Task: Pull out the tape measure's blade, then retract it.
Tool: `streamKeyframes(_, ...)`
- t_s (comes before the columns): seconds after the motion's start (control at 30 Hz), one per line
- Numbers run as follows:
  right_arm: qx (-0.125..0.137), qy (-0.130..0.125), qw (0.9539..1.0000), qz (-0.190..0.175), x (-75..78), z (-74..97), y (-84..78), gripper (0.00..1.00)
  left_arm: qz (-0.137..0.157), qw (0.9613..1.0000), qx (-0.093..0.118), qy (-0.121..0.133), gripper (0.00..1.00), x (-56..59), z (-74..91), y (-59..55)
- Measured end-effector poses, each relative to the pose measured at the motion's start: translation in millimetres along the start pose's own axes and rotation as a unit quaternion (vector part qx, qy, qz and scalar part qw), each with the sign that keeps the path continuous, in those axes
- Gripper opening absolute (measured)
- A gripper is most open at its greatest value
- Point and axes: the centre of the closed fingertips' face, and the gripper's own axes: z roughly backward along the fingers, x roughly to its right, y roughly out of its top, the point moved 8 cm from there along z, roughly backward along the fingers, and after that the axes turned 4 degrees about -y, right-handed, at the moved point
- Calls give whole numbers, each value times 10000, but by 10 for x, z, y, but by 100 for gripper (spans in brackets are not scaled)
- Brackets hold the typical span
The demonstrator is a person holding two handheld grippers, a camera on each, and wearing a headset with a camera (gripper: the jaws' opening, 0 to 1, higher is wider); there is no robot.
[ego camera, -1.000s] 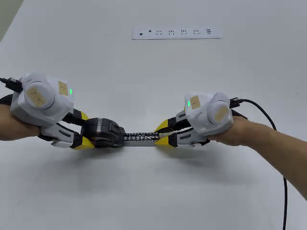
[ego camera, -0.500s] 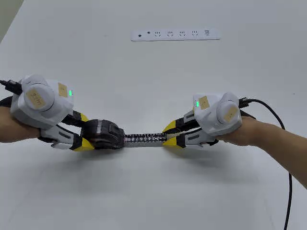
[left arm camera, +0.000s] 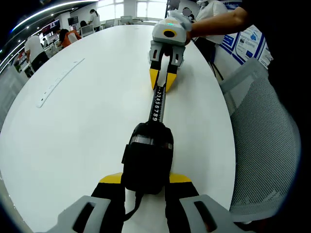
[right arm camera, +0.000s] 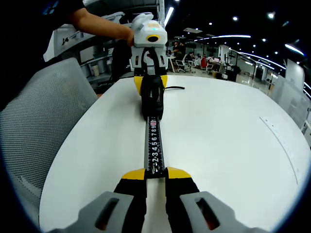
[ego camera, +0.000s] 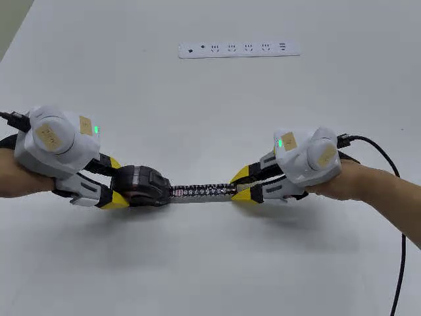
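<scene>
Two grippers, one tape measure, one white table (ego camera: 197, 99).

Item one: left gripper (ego camera: 117, 179), jaws pressed onto the sides of the black tape measure case (ego camera: 140, 185). We cannot tell whether the case rests on the tabletop or sits just above it.

Item two: right gripper (ego camera: 239, 185), yellow tips pinched together on the free end of the blade (ego camera: 204, 191).

Item three: the blade itself, a short numbered stretch drawn out, running straight from the case mouth to the right gripper. Its long axis lies left to right across our front, in line with both sets of jaws, which face each other. The case lies to the left of the right gripper, near but apart.

We judge the pull-out under way. More length calls for the right gripper drawing rightward along that same axis while the left gripper anchors the case.

Also noted: a power strip (ego camera: 238, 49) at the far side, well apart.
</scene>
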Motion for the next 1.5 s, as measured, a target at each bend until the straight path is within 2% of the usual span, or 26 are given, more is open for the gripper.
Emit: streamKeyframes(1.5, -224, -142, 9996, -51, 13, 409, -240, 12, 20, 10000, -19, -24, 28, -7, -9, 12)
